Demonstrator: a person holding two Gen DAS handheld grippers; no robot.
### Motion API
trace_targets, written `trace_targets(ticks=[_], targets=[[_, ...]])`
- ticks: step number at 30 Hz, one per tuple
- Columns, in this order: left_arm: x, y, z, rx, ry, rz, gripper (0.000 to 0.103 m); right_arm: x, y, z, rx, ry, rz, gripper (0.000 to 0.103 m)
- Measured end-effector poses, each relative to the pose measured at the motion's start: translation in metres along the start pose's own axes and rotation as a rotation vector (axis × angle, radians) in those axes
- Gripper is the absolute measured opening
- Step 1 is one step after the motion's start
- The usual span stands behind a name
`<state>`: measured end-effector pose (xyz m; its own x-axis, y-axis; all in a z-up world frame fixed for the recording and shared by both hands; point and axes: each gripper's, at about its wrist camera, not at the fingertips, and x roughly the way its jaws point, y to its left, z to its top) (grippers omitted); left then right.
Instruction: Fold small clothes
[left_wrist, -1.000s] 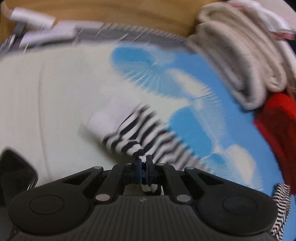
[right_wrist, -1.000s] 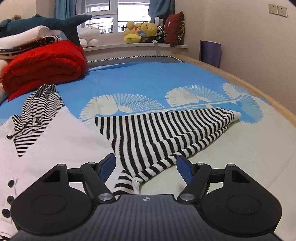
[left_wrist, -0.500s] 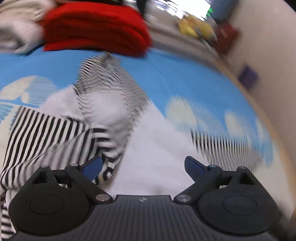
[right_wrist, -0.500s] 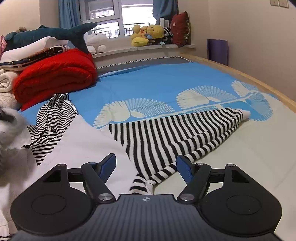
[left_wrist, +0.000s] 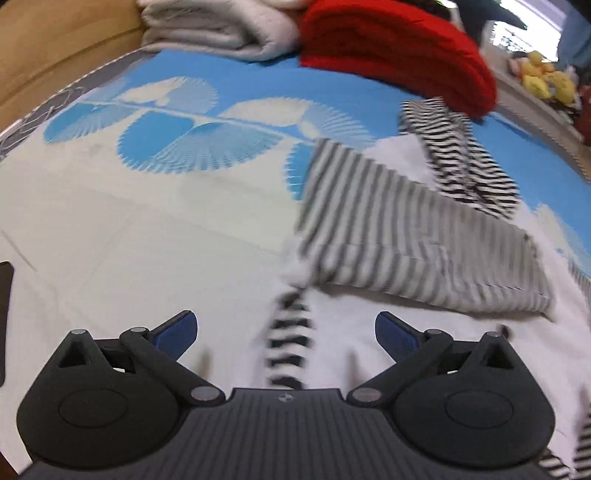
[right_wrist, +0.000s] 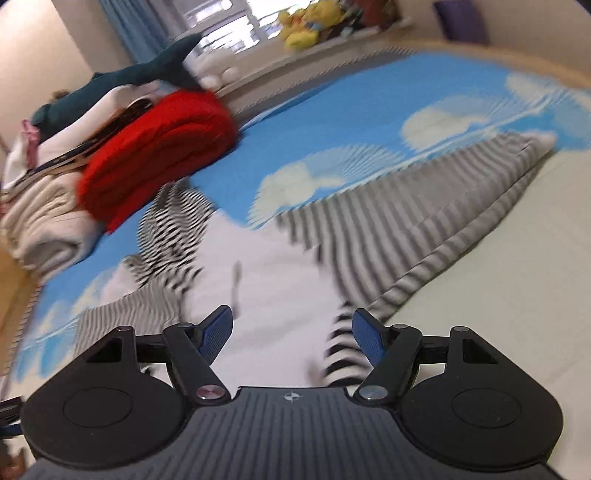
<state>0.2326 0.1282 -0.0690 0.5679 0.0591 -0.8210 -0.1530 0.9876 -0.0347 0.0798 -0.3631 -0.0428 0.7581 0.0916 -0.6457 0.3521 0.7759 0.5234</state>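
Note:
A small white garment (left_wrist: 369, 332) with black-and-white striped sleeves lies on the blue and cream bedsheet (left_wrist: 147, 229). One striped sleeve (left_wrist: 417, 236) lies folded across the white body. My left gripper (left_wrist: 286, 332) hovers over the garment's near edge, its jaws opening wide; a narrow striped strip (left_wrist: 291, 343) lies on the bed below the gap, not pinched. My right gripper (right_wrist: 291, 332) is open above the white body (right_wrist: 266, 280), nothing between its pads. The other striped sleeve (right_wrist: 424, 210) stretches away to the right. Both views are blurred.
A folded red blanket (left_wrist: 399, 48) and cream towels (left_wrist: 221, 26) are stacked at the head of the bed, with a shark plush (right_wrist: 147, 70) on top. Plush toys (right_wrist: 306, 22) sit on the window sill. A dark flat object (left_wrist: 3, 295) lies at the left edge.
My left gripper let go of the striped sleeve end, opened wide and swung sideways; that sleeve now rests across the white body. The right gripper's view has tilted, its jaws unchanged.

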Motion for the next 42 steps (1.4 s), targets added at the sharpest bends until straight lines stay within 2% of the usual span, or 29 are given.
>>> trace_targets(ticks=[3, 5, 9, 11, 14, 19, 21, 22, 23, 26, 30, 32, 34, 35, 36, 37, 38, 39, 40, 42], targets=[[0.010, 0.000, 0.009, 0.031, 0.009, 0.050, 0.103, 0.014, 0.009, -0.001, 0.008, 0.046, 0.012, 0.072], [0.012, -0.005, 0.013, 0.043, 0.000, 0.055, 0.103, 0.025, 0.016, -0.003, 0.041, 0.090, 0.023, 0.057], [0.017, -0.013, 0.013, 0.064, 0.032, 0.026, 0.103, 0.050, 0.034, -0.007, 0.091, 0.167, 0.072, 0.056], [0.018, -0.017, 0.010, 0.069, 0.046, 0.023, 0.103, 0.066, 0.045, -0.004, 0.096, 0.164, 0.070, 0.056], [0.020, -0.022, 0.009, 0.068, 0.053, 0.040, 0.103, 0.095, 0.055, 0.004, 0.100, 0.163, 0.075, 0.058], [0.035, -0.028, 0.005, 0.112, 0.104, 0.095, 0.103, 0.147, 0.053, -0.001, 0.239, 0.280, 0.131, 0.060], [0.039, -0.032, 0.004, 0.129, 0.119, 0.101, 0.103, 0.149, 0.059, -0.001, 0.201, 0.236, 0.135, 0.058], [0.041, -0.033, 0.003, 0.131, 0.124, 0.099, 0.103, 0.149, 0.063, 0.000, 0.171, 0.211, 0.129, 0.036], [0.042, -0.035, 0.003, 0.132, 0.126, 0.094, 0.103, 0.148, 0.067, 0.001, 0.135, 0.190, 0.125, 0.003], [0.041, -0.037, 0.003, 0.131, 0.115, 0.098, 0.103, 0.138, 0.083, 0.008, -0.011, 0.144, 0.052, 0.003], [0.037, -0.039, 0.003, 0.128, 0.096, 0.097, 0.103, 0.105, 0.106, 0.023, -0.184, 0.009, 0.075, 0.003], [0.039, -0.040, 0.002, 0.127, 0.109, 0.093, 0.103, 0.111, 0.106, 0.020, -0.224, 0.019, 0.033, 0.004], [0.041, -0.039, 0.001, 0.126, 0.121, 0.092, 0.103, 0.131, 0.097, 0.011, -0.227, 0.091, -0.031, 0.007], [0.042, -0.039, 0.001, 0.127, 0.125, 0.094, 0.103, 0.141, 0.091, 0.006, -0.227, 0.144, -0.063, 0.015], [0.042, -0.038, 0.001, 0.127, 0.128, 0.095, 0.103, 0.152, 0.085, 0.002, -0.215, 0.220, -0.104, 0.016], [0.042, -0.037, 0.002, 0.122, 0.129, 0.093, 0.103, 0.153, 0.080, 0.001, -0.189, 0.221, -0.101, 0.019], [0.040, -0.036, 0.003, 0.107, 0.128, 0.084, 0.103, 0.150, 0.078, 0.004, -0.155, 0.216, -0.089, 0.033], [0.037, -0.034, 0.006, 0.085, 0.118, 0.067, 0.103, 0.147, 0.075, 0.012, -0.098, 0.255, -0.091, 0.044], [0.034, -0.034, 0.007, 0.066, 0.107, 0.056, 0.103, 0.143, 0.070, 0.018, -0.027, 0.277, -0.075, 0.060], [0.028, -0.034, 0.011, 0.042, 0.093, 0.035, 0.103, 0.124, 0.058, 0.027, 0.096, 0.251, -0.009, 0.063]])
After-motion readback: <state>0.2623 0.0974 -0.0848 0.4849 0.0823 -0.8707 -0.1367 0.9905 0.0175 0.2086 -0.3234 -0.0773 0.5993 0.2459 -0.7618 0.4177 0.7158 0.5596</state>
